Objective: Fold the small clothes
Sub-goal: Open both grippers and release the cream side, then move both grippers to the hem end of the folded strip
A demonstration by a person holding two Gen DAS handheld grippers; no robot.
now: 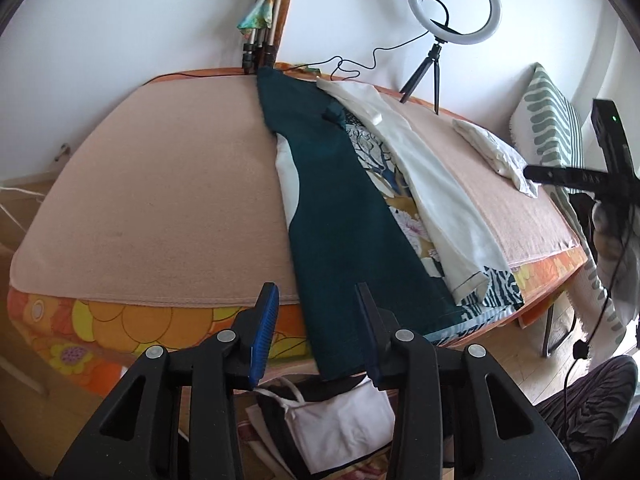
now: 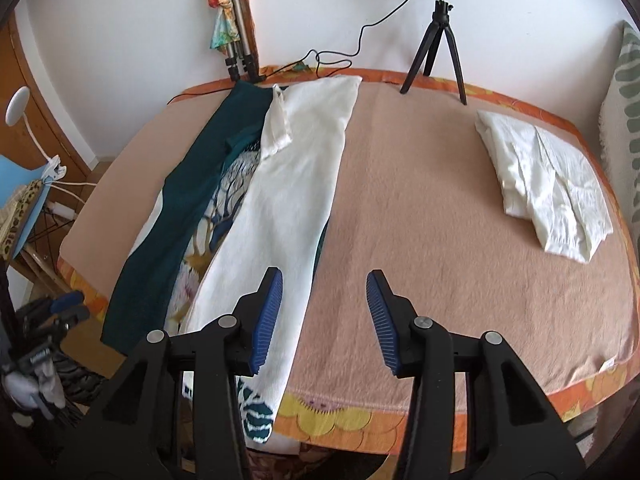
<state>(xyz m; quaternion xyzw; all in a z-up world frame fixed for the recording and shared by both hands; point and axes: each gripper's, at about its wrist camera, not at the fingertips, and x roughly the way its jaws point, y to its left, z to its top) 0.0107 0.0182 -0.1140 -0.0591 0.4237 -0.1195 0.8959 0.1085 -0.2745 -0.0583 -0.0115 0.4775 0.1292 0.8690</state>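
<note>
A long stack of clothes lies across the pink blanket (image 1: pixel 160 184): a dark green garment (image 1: pixel 344 216), a patterned cloth (image 1: pixel 384 168) and a white garment (image 1: pixel 436 196) on top. My left gripper (image 1: pixel 316 332) hangs open over the near end of the green garment, where it droops off the table edge, and nothing is pinched. My right gripper (image 2: pixel 324 320) is open above the blanket (image 2: pixel 420 208). Its left finger is over the white garment (image 2: pixel 288 184); the green one (image 2: pixel 188 200) lies further left. A folded white garment (image 2: pixel 548 184) rests at the right.
A ring light on a black tripod (image 2: pixel 436 40) and a folded tripod with a scarf (image 2: pixel 236 32) stand at the wall, with a cable running between them. A striped cushion (image 1: pixel 556 120) leans at the right. A white bag (image 1: pixel 344 412) lies on the floor below the table's front edge.
</note>
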